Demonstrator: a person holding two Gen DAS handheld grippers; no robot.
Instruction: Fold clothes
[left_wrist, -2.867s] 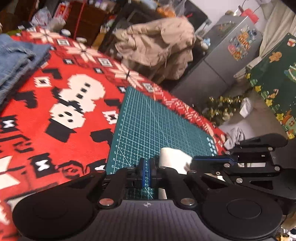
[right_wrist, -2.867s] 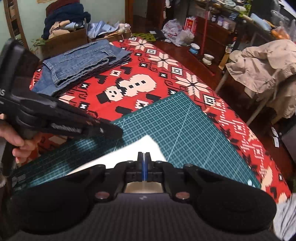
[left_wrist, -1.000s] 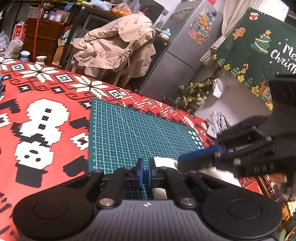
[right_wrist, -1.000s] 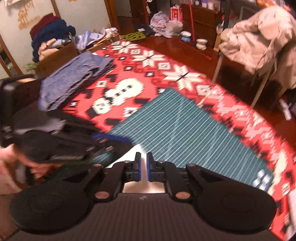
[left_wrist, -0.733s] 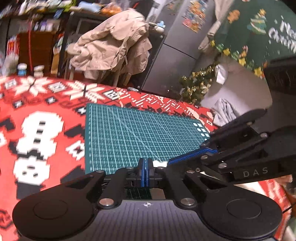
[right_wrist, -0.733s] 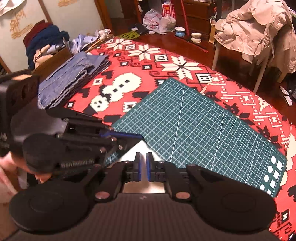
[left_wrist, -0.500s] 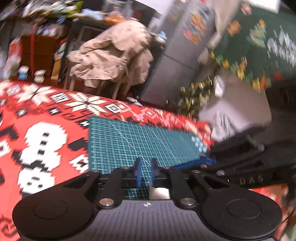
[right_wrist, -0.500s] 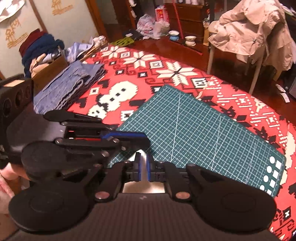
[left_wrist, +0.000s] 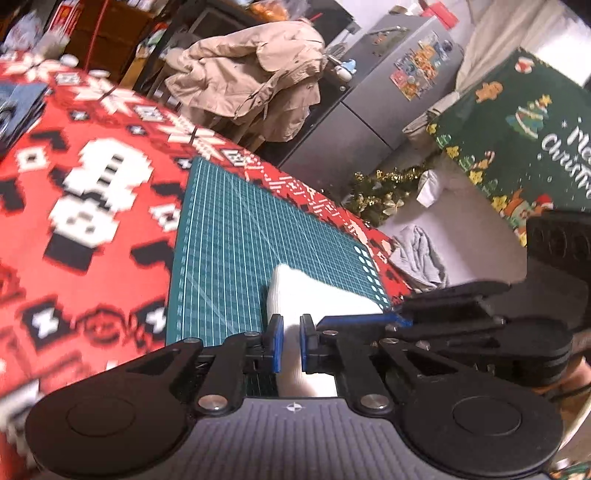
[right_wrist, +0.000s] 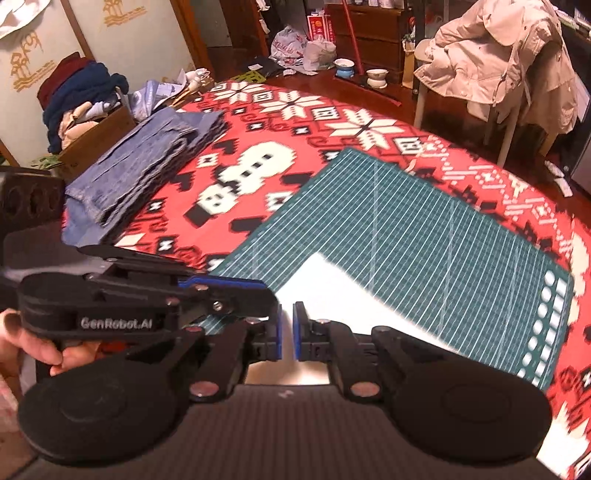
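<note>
A folded white garment (left_wrist: 306, 295) (right_wrist: 351, 295) lies on the near end of a green cutting mat (left_wrist: 240, 240) (right_wrist: 424, 221). My left gripper (left_wrist: 291, 343) hovers over its near edge, jaws a narrow gap apart, and white cloth shows through the gap. My right gripper (right_wrist: 287, 328) is also slightly open over the garment's near side. The two grippers sit close together, tips nearly meeting. The right one's fingers (left_wrist: 369, 320) reach in from the right in the left wrist view. The left one's fingers (right_wrist: 221, 282) reach in from the left in the right wrist view.
The mat rests on a red patterned tablecloth (left_wrist: 92, 166). Folded jeans (right_wrist: 147, 166) are stacked at the table's far left. A chair with a beige coat (right_wrist: 498, 55) stands beyond the table, a box of clothes (right_wrist: 81, 107) at the left. A hand (right_wrist: 37, 343) holds the left gripper.
Both grippers were shut about 3 s ago and now show a narrow gap. They have dropped lower and closer to the white garment, and more of it is visible.
</note>
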